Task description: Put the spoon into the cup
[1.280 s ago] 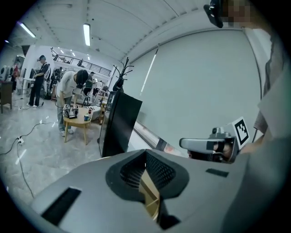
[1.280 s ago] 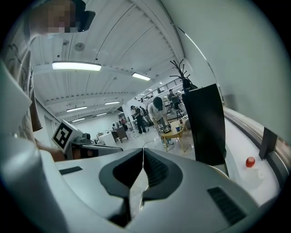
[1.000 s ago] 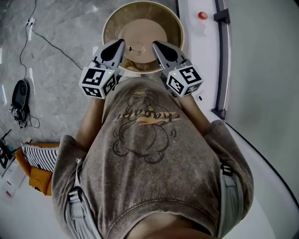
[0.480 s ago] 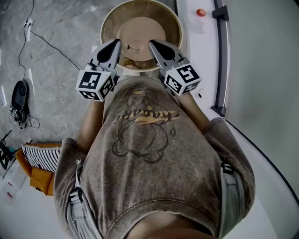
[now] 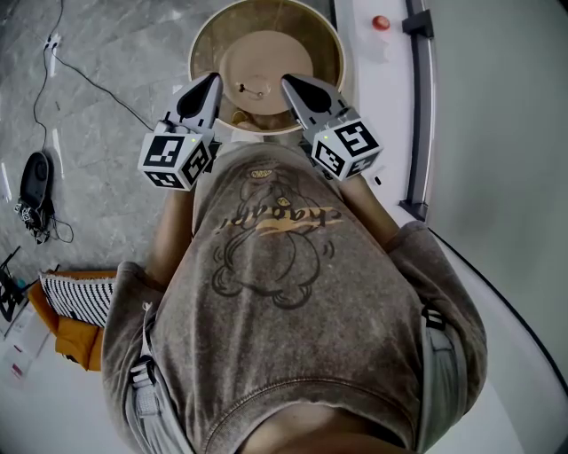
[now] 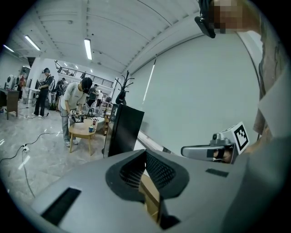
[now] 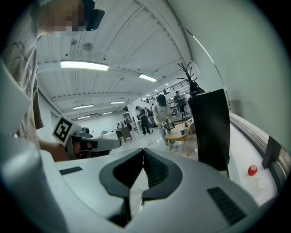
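In the head view a round wooden table (image 5: 266, 49) stands in front of the person. A small pale thing (image 5: 251, 89), perhaps the spoon, lies on its top; it is too small to tell. No cup can be made out on it. My left gripper (image 5: 213, 80) hovers over the table's near left rim and my right gripper (image 5: 288, 82) over its near right. Both point forward, and neither holds anything. In the left gripper view the jaws (image 6: 145, 152) meet at the tip. In the right gripper view the jaws (image 7: 143, 152) also meet.
A tall black panel (image 6: 122, 129) stands ahead beside a white curved counter (image 5: 390, 97) that carries a small red thing (image 5: 381, 23). Cables (image 5: 89, 80) trail over the marble floor at the left. A striped bag (image 5: 75, 297) lies by the person's side. Far off, people stand at a small table (image 6: 82, 131).
My left gripper has drifted slightly to the left in the head view. My right gripper has kept its place. Both stay shut.
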Action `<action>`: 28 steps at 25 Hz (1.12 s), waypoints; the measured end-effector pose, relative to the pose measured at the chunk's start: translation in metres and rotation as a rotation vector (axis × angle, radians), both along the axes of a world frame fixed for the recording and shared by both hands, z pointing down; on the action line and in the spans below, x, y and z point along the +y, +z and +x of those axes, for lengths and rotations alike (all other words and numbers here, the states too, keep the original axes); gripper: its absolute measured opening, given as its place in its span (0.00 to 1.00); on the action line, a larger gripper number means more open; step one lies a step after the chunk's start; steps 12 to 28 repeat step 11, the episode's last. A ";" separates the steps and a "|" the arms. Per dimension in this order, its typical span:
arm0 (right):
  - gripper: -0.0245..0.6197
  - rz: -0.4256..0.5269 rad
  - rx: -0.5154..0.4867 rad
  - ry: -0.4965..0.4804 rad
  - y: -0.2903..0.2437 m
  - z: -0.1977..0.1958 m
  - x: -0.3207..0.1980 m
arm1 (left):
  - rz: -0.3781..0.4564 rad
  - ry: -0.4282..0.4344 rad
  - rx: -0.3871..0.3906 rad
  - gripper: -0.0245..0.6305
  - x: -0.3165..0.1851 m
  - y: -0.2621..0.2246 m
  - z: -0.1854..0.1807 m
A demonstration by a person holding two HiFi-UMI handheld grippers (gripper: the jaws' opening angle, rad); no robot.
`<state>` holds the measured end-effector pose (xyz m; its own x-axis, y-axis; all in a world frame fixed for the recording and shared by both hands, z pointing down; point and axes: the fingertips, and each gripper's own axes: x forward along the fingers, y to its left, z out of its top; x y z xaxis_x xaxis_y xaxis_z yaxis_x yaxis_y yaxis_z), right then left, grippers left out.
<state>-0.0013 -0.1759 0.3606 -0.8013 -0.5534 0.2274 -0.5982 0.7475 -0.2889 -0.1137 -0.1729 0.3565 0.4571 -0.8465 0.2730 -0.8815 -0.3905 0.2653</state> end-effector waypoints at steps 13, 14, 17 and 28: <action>0.07 -0.008 0.001 -0.004 -0.001 0.001 -0.009 | -0.014 0.033 0.016 0.07 -0.008 0.003 0.008; 0.07 -0.008 0.001 -0.004 -0.001 0.001 -0.009 | -0.014 0.033 0.016 0.07 -0.008 0.003 0.008; 0.07 -0.008 0.001 -0.004 -0.001 0.001 -0.009 | -0.014 0.033 0.016 0.07 -0.008 0.003 0.008; 0.07 -0.008 0.001 -0.004 -0.001 0.001 -0.009 | -0.014 0.033 0.016 0.07 -0.008 0.003 0.008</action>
